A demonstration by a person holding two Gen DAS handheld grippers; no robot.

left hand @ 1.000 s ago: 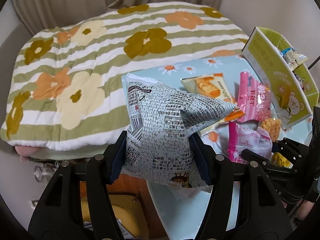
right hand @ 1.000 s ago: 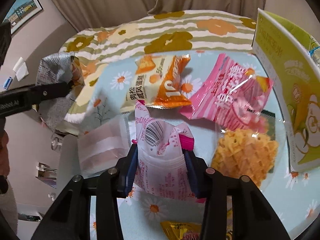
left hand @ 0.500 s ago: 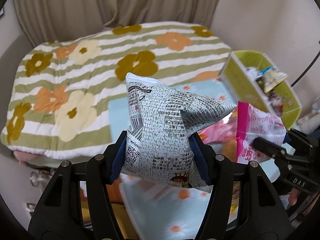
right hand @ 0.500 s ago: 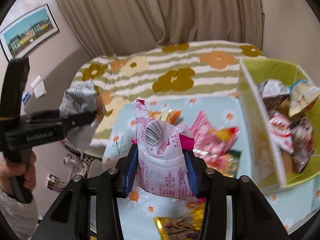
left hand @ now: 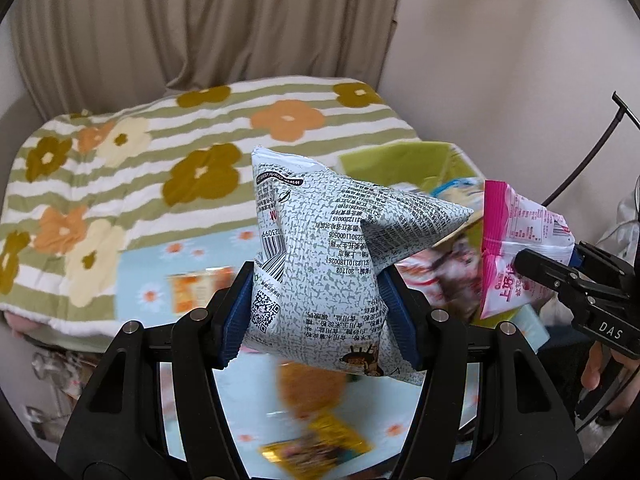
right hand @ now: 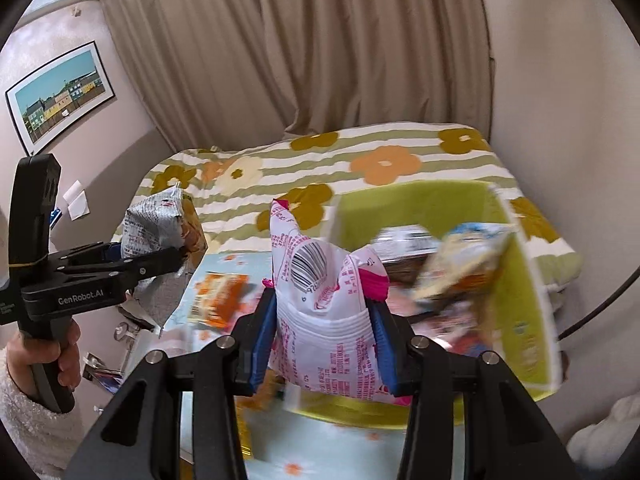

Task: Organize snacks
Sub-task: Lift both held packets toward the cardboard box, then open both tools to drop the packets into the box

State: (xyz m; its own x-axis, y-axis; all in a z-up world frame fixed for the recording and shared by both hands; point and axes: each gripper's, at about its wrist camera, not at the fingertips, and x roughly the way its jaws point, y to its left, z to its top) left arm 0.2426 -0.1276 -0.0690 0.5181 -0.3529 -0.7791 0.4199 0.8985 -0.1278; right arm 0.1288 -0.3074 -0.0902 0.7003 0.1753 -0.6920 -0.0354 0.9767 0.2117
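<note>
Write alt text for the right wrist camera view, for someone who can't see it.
The right gripper clamps a pink and white snack packet above a green box already holding snacks. At left, the left gripper holds a grey printed bag; a floral blanket lies behind.

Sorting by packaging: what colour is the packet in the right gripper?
Pink and white packet, clearest in the right wrist view.
</note>
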